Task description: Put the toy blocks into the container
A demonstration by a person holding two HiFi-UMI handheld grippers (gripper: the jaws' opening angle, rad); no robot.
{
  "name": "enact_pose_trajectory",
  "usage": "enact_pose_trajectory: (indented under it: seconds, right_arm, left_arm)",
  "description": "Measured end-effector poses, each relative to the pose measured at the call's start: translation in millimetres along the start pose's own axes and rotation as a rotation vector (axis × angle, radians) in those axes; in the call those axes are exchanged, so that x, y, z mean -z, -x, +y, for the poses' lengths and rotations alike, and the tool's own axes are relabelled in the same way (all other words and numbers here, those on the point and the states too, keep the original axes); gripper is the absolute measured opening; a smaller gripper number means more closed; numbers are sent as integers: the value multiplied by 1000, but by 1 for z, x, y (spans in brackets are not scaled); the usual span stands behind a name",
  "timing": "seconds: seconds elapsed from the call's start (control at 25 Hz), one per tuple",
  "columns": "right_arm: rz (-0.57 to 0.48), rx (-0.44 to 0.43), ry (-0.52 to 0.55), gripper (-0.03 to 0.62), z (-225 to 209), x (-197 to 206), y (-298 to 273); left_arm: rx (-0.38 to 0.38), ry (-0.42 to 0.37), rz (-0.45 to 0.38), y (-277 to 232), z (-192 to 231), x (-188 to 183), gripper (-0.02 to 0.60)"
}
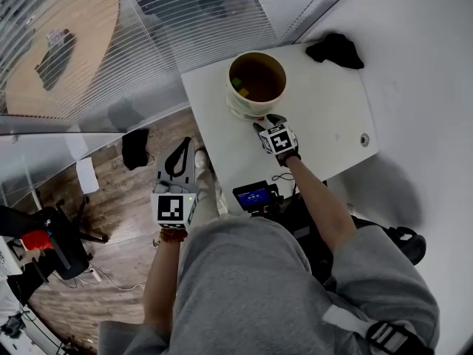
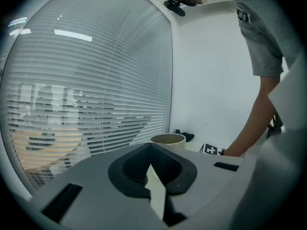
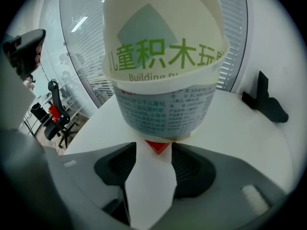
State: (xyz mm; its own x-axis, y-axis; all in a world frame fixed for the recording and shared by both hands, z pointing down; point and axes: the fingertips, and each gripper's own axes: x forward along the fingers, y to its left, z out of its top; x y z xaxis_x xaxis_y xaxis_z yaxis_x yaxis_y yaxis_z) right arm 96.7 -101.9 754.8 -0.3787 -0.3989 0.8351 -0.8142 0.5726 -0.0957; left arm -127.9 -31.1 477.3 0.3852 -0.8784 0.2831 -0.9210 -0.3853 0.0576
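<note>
Office corner, glass wall with blinds, white table (image 1: 332, 117). Red block (image 3: 157, 146) on table, tight against foot of container (image 3: 165, 109); green and yellow blocks (image 1: 239, 86) already inside. Right claw (image 3: 154, 150) angled down, jaws spread either side of red block, not pinching. Risks: jaw tips shove light container; only a corner gets pinched and block squirts out. Left claw (image 2: 150, 147) pressed together, empty, off table edge.

Black cloth (image 1: 336, 50), white table (image 1: 332, 117), slatted blinds (image 1: 170, 43)
</note>
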Motion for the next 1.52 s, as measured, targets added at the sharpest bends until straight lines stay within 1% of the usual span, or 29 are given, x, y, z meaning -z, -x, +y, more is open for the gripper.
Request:
enact_pose_trajectory:
  seconds: [0.08,0.16,0.28,0.36,0.52,0.56,0.64,0.76,0.92,1.08,1.2,1.32,1.36,1.4,1.44,1.48,1.52]
  right_arm:
    - [2,3,17,241,-1,0,-3]
    - [9,11,57,241,-1,-1,-5]
    - [12,19,115,218,3,-5,-4]
    - [15,24,128,204,3,-6,-4]
    - [20,27,160,198,1,-6,-7]
    - [21,26,173,191,1,-7,-8]
    - [22,25,194,140,1,-8,-8]
    - [20,14,222,132,3,-4,-7]
    - [20,-9,298,109,8,6,-3]
    - [31,-53,315,95,11,4,4]
    - [44,-92,346,92,13,9,13]
    - [52,-131,378,97,15,19,19]
    - [50,-141,377,120,16,21,20]
    - [45,-150,370,184,17,22,21]
    - [37,-155,362,234,17,21,20]
    - [29,-154,359,253,17,20,20]
    - [23,-151,361,253,16,17,19]
  left_arm:
    - [-2,-3,4,-1,1,0,-3]
    - [-3,-6,7,-2,2,0,-3]
    - [0,-8,7,-2,2,-1,-2]
    - [1,-8,8,-2,2,-2,-3]
    - [5,-12,15,-6,1,-1,-3]
    - [6,-13,17,-7,1,-1,-3]
    - [7,-15,19,-9,0,0,-3]
    - [9,-20,21,-10,-5,2,-2]
    - [11,-25,24,-10,-10,6,-2]
    - [14,-23,26,-16,-8,-1,-3]
    - [19,-23,22,-21,-9,-5,-3]
    - [26,-19,24,-24,-10,-5,-2]
    - [30,-20,25,-25,-12,-5,-3]
    - [35,-21,24,-25,-14,-5,-3]
    - [40,-22,24,-26,-16,-6,-3]
    - [43,-22,26,-26,-19,-5,-3]
    - [46,-22,30,-27,-21,-4,-3]
